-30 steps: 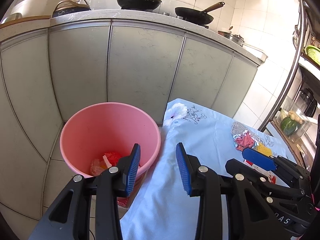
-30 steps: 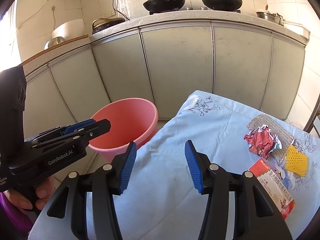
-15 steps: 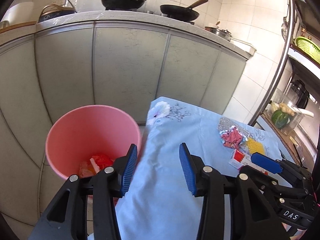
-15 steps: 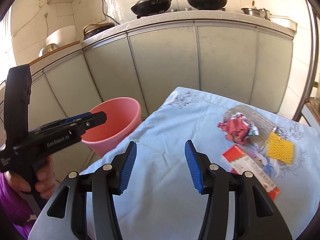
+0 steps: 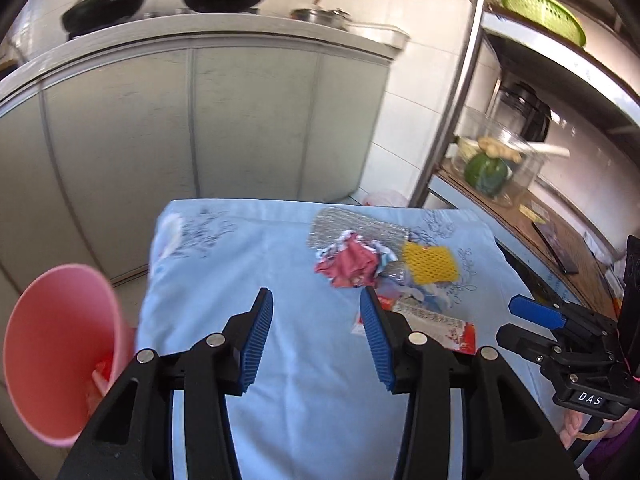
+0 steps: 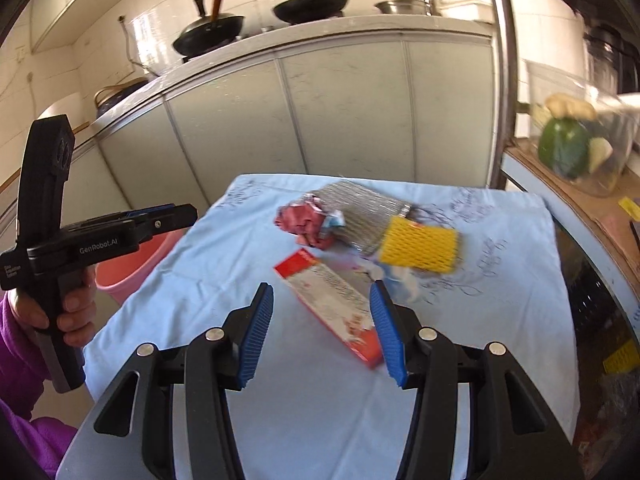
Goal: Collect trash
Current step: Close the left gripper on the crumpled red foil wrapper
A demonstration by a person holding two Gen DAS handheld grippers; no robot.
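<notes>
1. right gripper (image 6: 322, 330) wide open above the blue cloth (image 6: 280, 396), nothing held, red and white box (image 6: 334, 304) lying flat just past the tips and partly between them.
2. left gripper (image 5: 316, 342) wide open too, nothing held, hovering over the cloth with the pink bucket (image 5: 60, 356) low on its left side, off the table edge.
3. rest of the trash in one small heap near the far end of the cloth: crumpled pink wrapper (image 6: 306, 222), shiny silver foil bag (image 6: 362, 214), yellow foam net (image 6: 418, 250), all touching or overlapping (a bit blurry, so smaller scraps under them hard to name).
4. box: likely light and stiff, probably empty card. best pinched across its narrow width, near the middle, so it will not swing.
5. wrapper: likely very light, soft and crinkly. easy to squash, so grab the thick middle of the lump.
6. foam net: probably squishy and springy, may slip out. pinch deep, not by the edge.
7. foil bag: probably thin and slippery, lying flat. best taken by a raised edge or corner.
</notes>
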